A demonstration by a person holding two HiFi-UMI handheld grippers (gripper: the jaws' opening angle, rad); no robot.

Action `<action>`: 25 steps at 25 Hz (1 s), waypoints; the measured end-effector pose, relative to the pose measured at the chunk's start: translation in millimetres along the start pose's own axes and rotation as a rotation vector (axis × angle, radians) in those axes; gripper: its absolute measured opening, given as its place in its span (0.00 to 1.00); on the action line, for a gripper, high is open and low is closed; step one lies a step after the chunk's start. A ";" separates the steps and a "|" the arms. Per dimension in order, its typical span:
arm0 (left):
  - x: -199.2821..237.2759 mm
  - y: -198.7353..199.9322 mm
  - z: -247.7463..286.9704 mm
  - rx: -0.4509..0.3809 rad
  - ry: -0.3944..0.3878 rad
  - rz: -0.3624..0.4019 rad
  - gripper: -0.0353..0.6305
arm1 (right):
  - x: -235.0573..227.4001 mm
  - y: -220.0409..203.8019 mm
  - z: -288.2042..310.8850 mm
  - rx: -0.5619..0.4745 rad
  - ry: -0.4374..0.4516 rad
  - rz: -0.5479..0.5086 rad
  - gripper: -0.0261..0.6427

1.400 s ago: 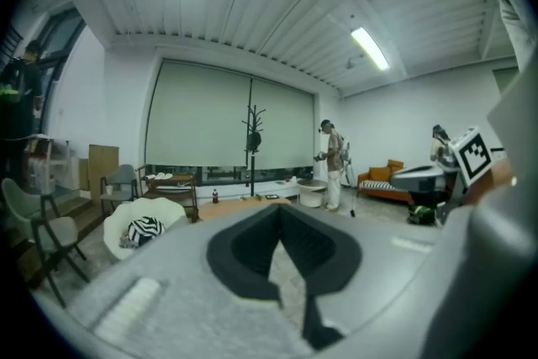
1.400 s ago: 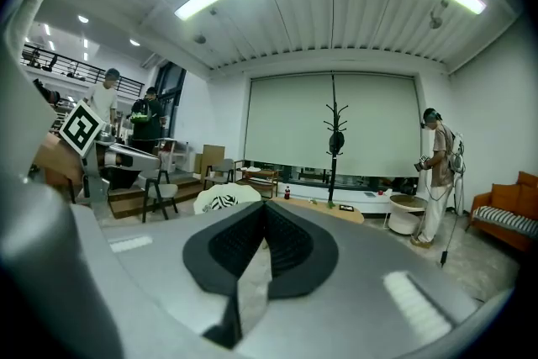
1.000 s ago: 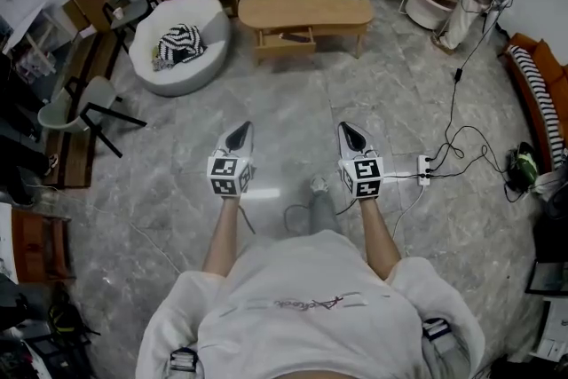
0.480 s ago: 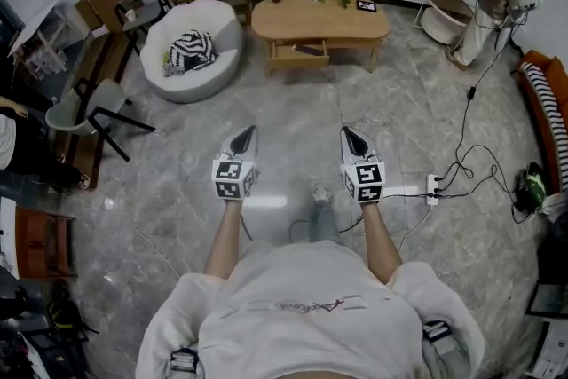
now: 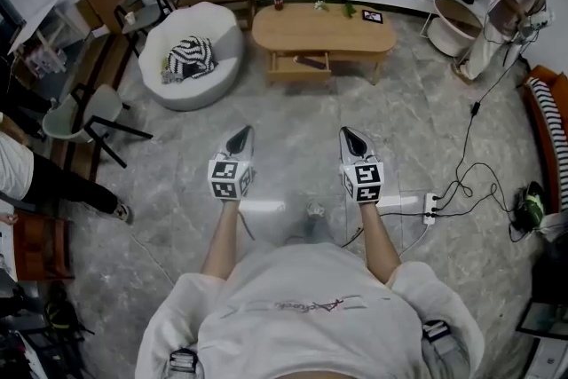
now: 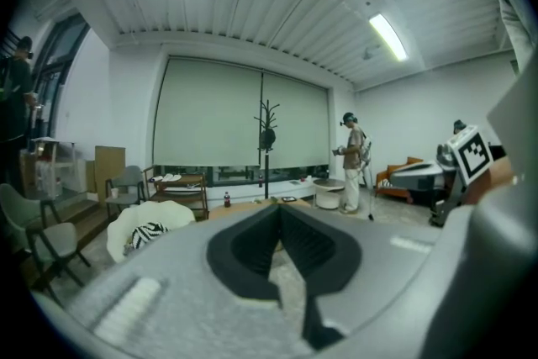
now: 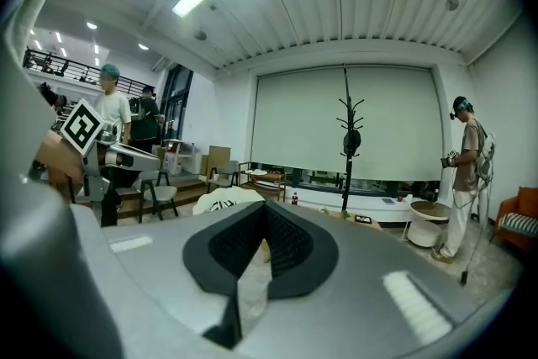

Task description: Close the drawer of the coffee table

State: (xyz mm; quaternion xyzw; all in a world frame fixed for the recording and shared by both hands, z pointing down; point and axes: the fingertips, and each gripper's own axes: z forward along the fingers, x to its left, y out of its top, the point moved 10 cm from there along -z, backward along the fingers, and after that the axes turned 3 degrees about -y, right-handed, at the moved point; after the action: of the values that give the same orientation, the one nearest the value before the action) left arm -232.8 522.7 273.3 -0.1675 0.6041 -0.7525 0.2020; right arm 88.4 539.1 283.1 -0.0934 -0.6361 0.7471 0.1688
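Nearest, the left tongs (image 5: 241,134) and the right tongs (image 5: 348,135) are both pinched shut with nothing in them, level and side by side above the grey marbled floor (image 5: 293,124). Well beyond, roughly between their lines, the low oval light-wood counter (image 5: 311,24) lies crosswise. Its pulled-out wooden drawer (image 5: 299,64) faces them, so I'd say neither hand is clearly nearer.

Mock living rm in a studio/lab: wood table (image 5: 321,25) at 12 o'clock, white lounge chair (image 5: 213,31) at 11, orange sofa (image 5: 536,102) at 3, power strip (image 5: 429,207) on stone floor (image 5: 293,115).
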 end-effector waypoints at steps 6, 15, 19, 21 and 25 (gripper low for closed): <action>13.5 27.3 74.7 -0.004 0.015 0.003 0.05 | -58.3 14.4 57.9 0.001 0.012 -0.005 0.04; 28.7 66.8 181.5 -0.010 0.035 0.017 0.05 | -141.3 30.1 137.4 -0.002 0.022 -0.002 0.04; 29.7 72.8 215.3 -0.003 0.037 0.026 0.05 | -167.0 29.0 164.2 -0.007 0.033 0.004 0.04; 29.7 73.7 230.9 0.001 0.039 0.032 0.05 | -178.9 27.5 177.4 -0.007 0.037 0.006 0.04; 34.5 73.9 255.3 0.011 0.051 0.030 0.05 | -193.3 23.8 201.4 0.006 0.058 0.008 0.04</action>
State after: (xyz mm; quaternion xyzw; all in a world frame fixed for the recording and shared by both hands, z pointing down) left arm -128.4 276.4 256.1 -0.1381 0.6075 -0.7565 0.1990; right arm 192.8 279.2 280.1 -0.1169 -0.6285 0.7465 0.1846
